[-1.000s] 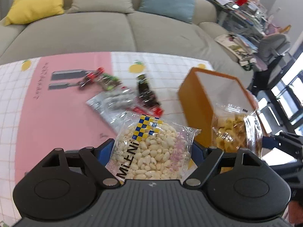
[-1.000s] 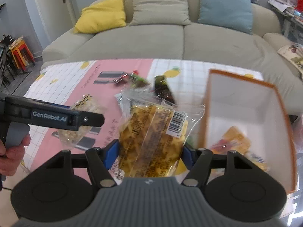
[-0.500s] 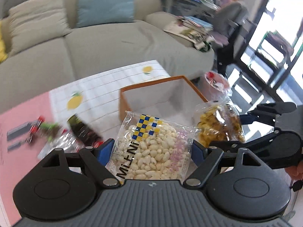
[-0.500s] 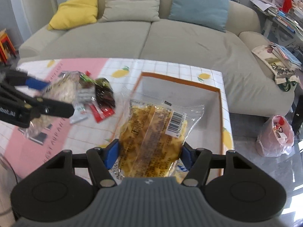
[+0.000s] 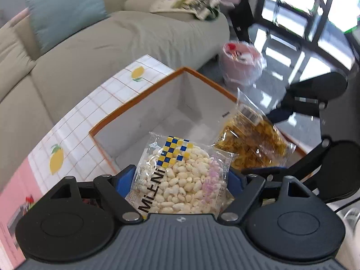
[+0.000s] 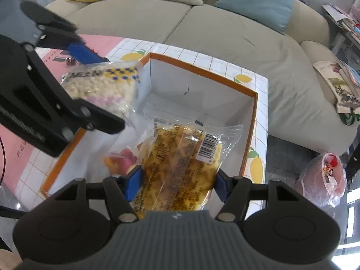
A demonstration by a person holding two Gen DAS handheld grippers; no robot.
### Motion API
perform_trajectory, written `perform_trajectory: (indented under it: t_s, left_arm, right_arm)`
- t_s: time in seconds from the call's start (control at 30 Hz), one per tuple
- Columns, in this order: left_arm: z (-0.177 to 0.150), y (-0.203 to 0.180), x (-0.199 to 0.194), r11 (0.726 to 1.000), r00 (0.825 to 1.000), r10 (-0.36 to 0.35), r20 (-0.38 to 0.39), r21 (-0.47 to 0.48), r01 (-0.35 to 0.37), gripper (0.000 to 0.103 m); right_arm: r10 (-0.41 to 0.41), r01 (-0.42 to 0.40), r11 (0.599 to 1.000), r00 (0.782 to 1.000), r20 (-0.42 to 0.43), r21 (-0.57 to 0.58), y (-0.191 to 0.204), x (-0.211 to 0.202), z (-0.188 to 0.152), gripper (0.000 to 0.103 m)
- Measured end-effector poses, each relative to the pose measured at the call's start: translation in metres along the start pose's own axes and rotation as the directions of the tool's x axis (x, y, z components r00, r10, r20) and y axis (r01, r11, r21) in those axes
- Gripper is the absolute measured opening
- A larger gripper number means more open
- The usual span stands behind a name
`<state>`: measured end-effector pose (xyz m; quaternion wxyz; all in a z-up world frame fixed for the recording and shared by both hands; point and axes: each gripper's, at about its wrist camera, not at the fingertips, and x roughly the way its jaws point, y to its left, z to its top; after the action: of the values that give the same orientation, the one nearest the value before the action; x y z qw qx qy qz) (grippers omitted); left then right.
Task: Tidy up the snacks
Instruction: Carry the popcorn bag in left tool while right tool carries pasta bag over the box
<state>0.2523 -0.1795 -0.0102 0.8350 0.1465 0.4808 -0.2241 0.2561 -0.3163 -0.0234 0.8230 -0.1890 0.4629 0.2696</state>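
My left gripper (image 5: 180, 180) is shut on a clear bag of white puffed snacks (image 5: 182, 180) with a blue and yellow check label. It hangs over the near corner of the orange-rimmed white box (image 5: 135, 99). My right gripper (image 6: 176, 180) is shut on a clear bag of yellow snacks (image 6: 180, 168) with a barcode, held above the inside of the same box (image 6: 202, 72). In the right wrist view the left gripper (image 6: 94, 90) and its puffed-snack bag (image 6: 103, 85) hover over the box's left edge. An orange and pink packet (image 6: 121, 159) lies on the box floor.
The box stands at the corner of a table with a white grid and lemon-print cloth (image 5: 90, 112), pink further left. A beige sofa (image 6: 225, 33) runs behind the table. A pink plastic bag (image 6: 324, 180) sits on the floor right of the table, near the dark chair legs (image 5: 315, 99).
Both grippers have swung right from the loose snacks on the pink cloth to above the box, each keeping its bag. The left one has also rolled.
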Motion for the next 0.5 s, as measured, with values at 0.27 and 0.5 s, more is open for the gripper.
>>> perform_trajectory:
  t_s: [0.27,0.5]
  left_arm:
    - [0.01,-0.004,0.042,0.992,0.997,0.053,-0.064,0.117,-0.046,0.095]
    - [0.007,-0.01,0.064,0.972,0.993,0.092,-0.079,0.223,-0.073,0.095]
  right_arm:
    - [-0.008,0.006,0.991,1.0,-0.011,-0.135,0.005,0.018,-0.001,0.063]
    - [0.0,-0.003,0.986,1.0,-0.015,-0.167,0.004,0.035,0.0,0.063]
